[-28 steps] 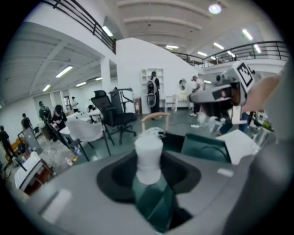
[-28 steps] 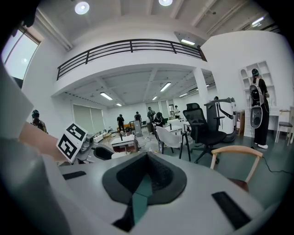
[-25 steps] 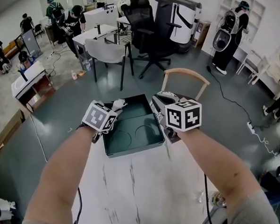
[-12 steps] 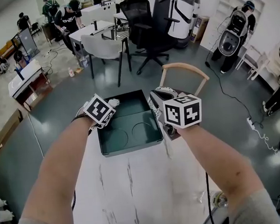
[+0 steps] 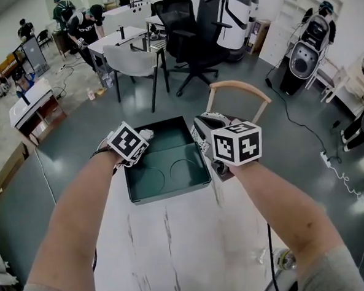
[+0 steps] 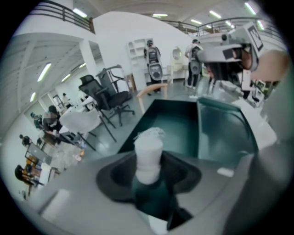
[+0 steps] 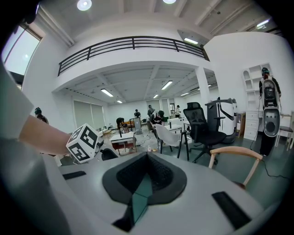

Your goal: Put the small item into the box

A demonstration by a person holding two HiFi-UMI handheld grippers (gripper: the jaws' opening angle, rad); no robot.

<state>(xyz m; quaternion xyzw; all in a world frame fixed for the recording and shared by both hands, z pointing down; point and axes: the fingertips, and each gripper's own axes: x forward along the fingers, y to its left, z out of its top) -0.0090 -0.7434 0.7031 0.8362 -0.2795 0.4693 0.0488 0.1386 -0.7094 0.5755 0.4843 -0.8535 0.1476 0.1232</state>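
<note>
The white table (image 5: 176,253) runs out just past the dark green box (image 5: 169,190), which sits at its far end with floor beyond, so a shove could slide it off. Your right gripper (image 7: 143,176) is clenched on the box's right wall, a thin teal edge pinched between its jaws. If you twist or pull there, the box may tip or skid toward that far edge.

Your left gripper (image 6: 149,183) hangs over the box's left side, angled down, its jaws clamped on the small item (image 6: 148,149), a white crumpled-looking piece standing up between the pads above the box floor.

It looks light. If you release it close to the left wall, it may catch the rim and drop outside. It could also cling to one pad.
</note>
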